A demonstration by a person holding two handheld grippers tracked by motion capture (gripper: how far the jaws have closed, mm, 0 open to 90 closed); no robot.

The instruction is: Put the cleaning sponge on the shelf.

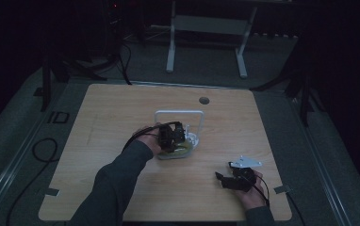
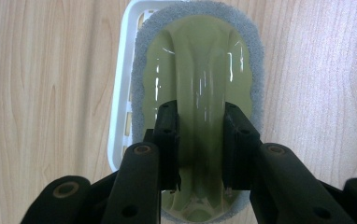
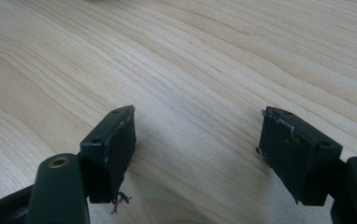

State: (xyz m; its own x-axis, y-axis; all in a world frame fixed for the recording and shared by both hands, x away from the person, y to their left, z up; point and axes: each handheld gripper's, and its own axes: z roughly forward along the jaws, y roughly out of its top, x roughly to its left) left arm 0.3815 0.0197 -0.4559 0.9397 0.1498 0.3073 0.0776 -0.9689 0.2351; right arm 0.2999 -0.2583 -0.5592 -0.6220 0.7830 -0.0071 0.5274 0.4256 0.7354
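The left hand-held gripper [image 2: 200,135] hides the scrubber's [image 2: 200,60] handle at six o'clock; the white tray [image 2: 120,93] lies mostly beneath it.

— What surrounds the work area?
— A light wooden counter [image 1: 121,108] with a round cable hole [image 1: 204,100], grey floor, a white frame stand [image 1: 206,28] behind, and a black cable [image 1: 41,150] looping left.

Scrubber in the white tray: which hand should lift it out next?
Left. The left gripper already has its jaws on either side of the green scrubber handle in the white tray. The right gripper sits open over bare table, apart.
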